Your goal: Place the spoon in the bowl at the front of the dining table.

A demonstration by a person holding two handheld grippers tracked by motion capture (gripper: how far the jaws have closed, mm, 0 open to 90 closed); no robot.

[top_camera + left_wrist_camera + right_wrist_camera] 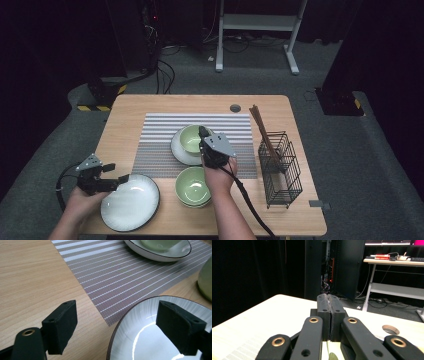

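At lower left of the high view, left gripper (122, 178) spread astride the white ribbed plate's (131, 205) rim, ready to lift; mid-frame, right gripper (202, 131) pressed together, empty, above the pale green ceramic bowl (190, 138).

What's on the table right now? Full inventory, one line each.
table: 1, light wood, centre.
placemat: 1, grey striped, mid-table.
plates: 2, white with dark rim; one on the placemat under a bowl, one front left.
bowls: 2, pale green; one on the placemat's plate, one front centre.
wire basket: 1, black, right side.
chopsticks: brown bundle, standing in the basket.
left tool: open, one jaw over the front plate.
right tool: shut, at the far bowl's rim.
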